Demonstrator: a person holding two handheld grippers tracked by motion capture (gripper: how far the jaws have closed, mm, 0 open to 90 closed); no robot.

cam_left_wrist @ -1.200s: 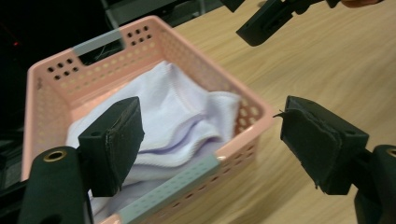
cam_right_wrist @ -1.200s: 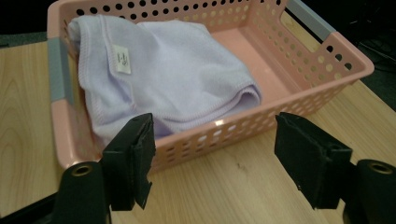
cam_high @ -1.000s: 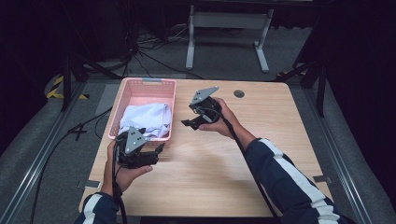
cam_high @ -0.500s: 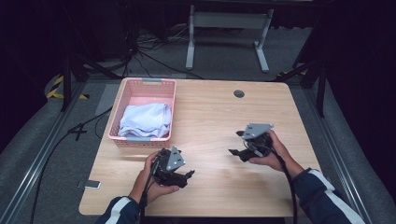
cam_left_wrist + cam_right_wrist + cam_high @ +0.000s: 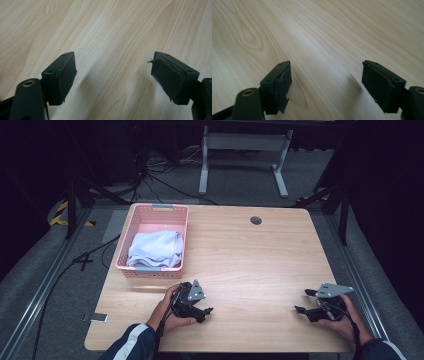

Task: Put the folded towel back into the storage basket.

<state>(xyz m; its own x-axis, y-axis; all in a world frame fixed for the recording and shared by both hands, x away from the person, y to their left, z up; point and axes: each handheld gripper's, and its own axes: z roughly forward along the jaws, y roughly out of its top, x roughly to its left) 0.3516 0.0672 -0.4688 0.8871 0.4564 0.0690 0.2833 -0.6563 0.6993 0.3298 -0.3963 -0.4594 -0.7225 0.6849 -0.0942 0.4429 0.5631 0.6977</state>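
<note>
My left gripper [image 5: 206, 312] rests low over the wooden table [image 5: 250, 255] near its front edge, left of centre. Its jaws stand open, and the left gripper view shows bare wood between them [image 5: 112, 75]. My right gripper [image 5: 302, 302] is at the front right of the table, pointing left. Its jaws have just been opening and stand wide, with nothing between them [image 5: 327, 82]. A pink basket [image 5: 150, 222] at the back left holds a folded light blue cloth [image 5: 155, 247], well away from both grippers.
A small flat phone-like object [image 5: 95, 317] lies at the table's front left corner. A dark round cable hole [image 5: 256, 220] sits near the back edge. Cables and a white stand frame [image 5: 245, 150] are on the floor behind the table.
The right gripper has swung from beside the basket to the front right of the table. The left gripper has shifted right and lower, toward the front edge.
</note>
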